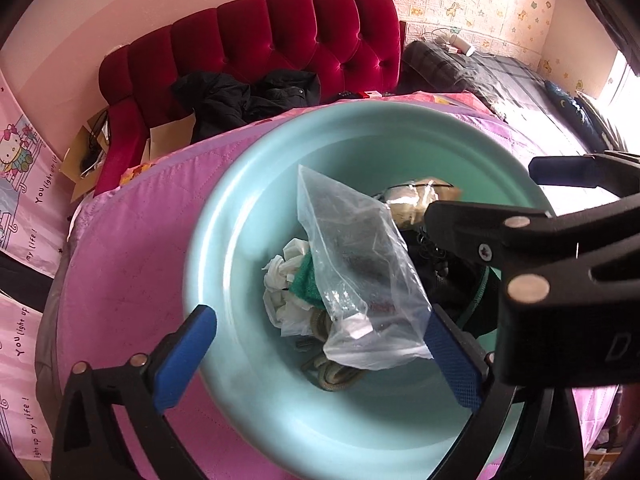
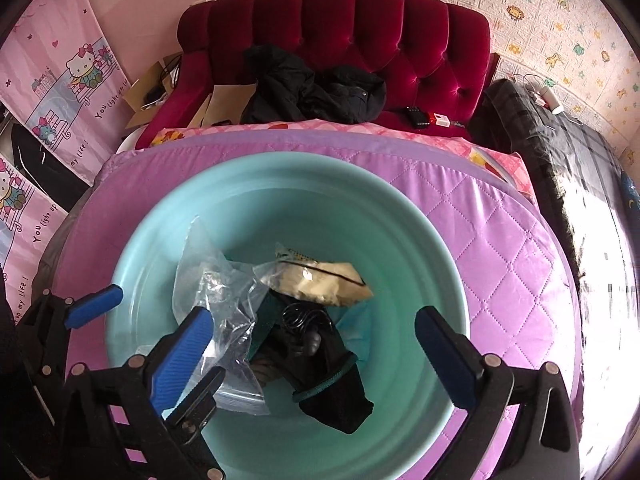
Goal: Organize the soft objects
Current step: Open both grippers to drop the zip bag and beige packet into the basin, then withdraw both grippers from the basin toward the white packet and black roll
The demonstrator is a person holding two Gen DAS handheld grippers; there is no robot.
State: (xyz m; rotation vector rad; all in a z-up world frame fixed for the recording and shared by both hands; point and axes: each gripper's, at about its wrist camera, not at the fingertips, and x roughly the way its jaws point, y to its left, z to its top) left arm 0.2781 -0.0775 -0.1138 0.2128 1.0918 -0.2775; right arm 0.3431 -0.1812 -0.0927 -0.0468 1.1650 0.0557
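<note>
A teal basin (image 1: 248,208) (image 2: 280,184) sits on a pink quilted cover. Inside lie a clear plastic bag (image 1: 352,264) (image 2: 224,312), crumpled white tissue (image 1: 280,280), a green cloth (image 1: 306,280), an olive cord (image 1: 332,376), a black pouch with green trim (image 2: 332,384), a coiled black cable (image 2: 298,316) and a beige packet (image 2: 320,284). My left gripper (image 1: 320,360) hangs open over the basin, the clear bag loose between its blue pads. My right gripper (image 2: 316,344) is open above the black pouch, gripping nothing. It also shows at the right of the left wrist view (image 1: 480,190).
A red tufted sofa (image 2: 360,40) with a black jacket (image 2: 312,88) stands behind the pink cover (image 2: 500,240). A dark plaid blanket (image 2: 560,152) lies to the right. Cardboard pieces (image 2: 148,92) and pink cartoon curtains (image 2: 60,80) are at the left.
</note>
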